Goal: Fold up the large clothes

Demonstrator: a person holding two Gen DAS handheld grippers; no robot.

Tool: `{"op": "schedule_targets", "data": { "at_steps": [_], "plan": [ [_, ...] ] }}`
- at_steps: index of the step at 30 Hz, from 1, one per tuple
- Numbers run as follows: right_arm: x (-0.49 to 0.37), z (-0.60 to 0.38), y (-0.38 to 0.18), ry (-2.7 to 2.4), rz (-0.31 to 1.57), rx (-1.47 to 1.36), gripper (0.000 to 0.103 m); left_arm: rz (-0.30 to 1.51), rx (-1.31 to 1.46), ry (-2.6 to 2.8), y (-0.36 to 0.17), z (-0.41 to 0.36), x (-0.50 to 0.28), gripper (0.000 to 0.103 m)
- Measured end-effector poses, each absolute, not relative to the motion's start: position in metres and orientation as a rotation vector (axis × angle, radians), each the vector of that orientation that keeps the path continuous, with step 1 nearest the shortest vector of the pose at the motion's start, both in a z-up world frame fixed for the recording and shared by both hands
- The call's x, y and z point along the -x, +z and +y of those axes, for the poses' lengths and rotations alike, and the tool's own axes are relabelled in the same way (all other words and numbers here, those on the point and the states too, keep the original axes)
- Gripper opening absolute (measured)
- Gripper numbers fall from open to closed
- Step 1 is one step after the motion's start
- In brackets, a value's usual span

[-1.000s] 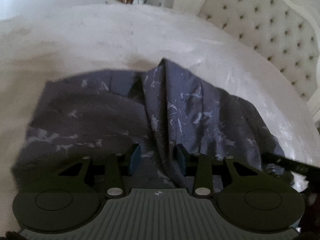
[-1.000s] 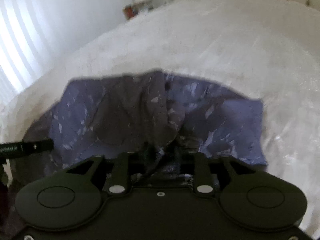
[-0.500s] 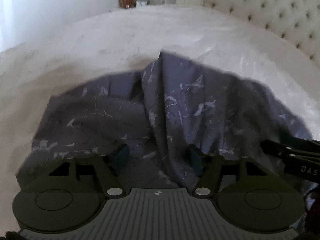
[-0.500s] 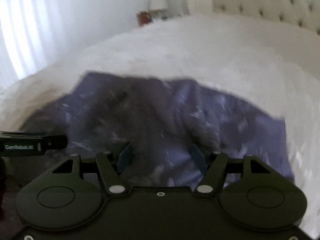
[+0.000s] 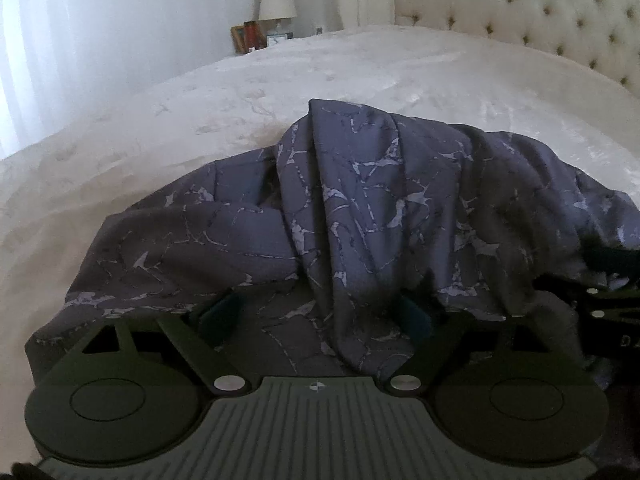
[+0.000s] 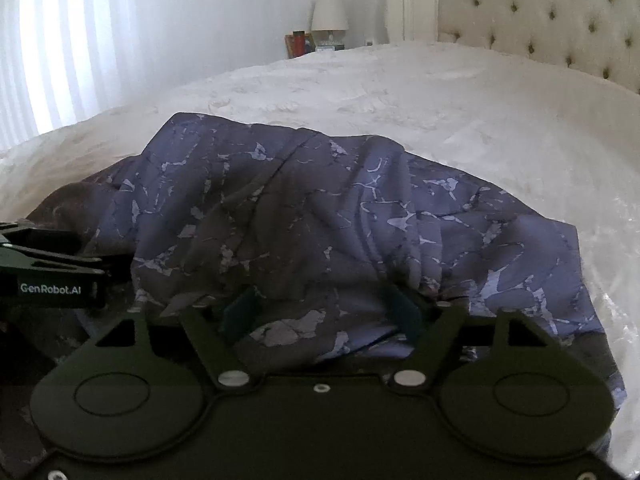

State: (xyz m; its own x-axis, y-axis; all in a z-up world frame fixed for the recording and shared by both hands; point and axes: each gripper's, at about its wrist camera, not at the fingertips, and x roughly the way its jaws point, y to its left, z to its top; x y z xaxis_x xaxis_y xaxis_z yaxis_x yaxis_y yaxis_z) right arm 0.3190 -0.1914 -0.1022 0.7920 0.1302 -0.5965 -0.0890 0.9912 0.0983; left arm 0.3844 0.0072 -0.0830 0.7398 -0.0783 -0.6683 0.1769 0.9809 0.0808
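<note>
A large dark blue garment [image 5: 360,208] with a pale marbled print lies bunched on the white bed [image 5: 280,92]; it also fills the right wrist view [image 6: 320,216]. My left gripper [image 5: 316,316] is open, its teal pads spread wide with a fold of the cloth draped between them. My right gripper [image 6: 320,308] is open too, pads apart over a rumpled hem. The right gripper also shows at the right edge of the left wrist view [image 5: 612,312], and the left gripper at the left edge of the right wrist view [image 6: 48,264].
A tufted cream headboard [image 5: 540,12] rises at the far right. A nightstand with a lamp [image 5: 277,0] and small framed items [image 5: 246,38] stands beyond the bed. Bright white curtains [image 6: 80,40] hang on the left.
Both grippers have opened from a grip on the cloth and let it drop. Both cameras have tilted up and drawn back, so more of the room shows.
</note>
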Motion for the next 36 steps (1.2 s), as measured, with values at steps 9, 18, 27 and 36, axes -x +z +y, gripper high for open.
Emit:
{"op": "schedule_targets", "data": {
  "at_steps": [9, 18, 27, 36],
  "plan": [
    [-0.326, -0.188, -0.098, 0.197, 0.715, -0.107, 0.102, 0.798, -0.150, -0.147, -0.071, 0.010, -0.387, 0.090],
    [-0.278, -0.183, -0.067, 0.127, 0.767, -0.107, 0.102, 0.831, -0.135, -0.082, -0.031, 0.034, -0.332, 0.089],
    [-0.195, -0.165, -0.057, 0.050, 0.993, -0.055, 0.102, 0.923, -0.149, -0.072, -0.008, 0.058, -0.256, 0.089],
    [-0.126, -0.148, -0.047, 0.013, 1.129, -0.058, 0.102, 1.055, -0.120, -0.095, -0.017, 0.065, -0.184, 0.089]
  ]
}}
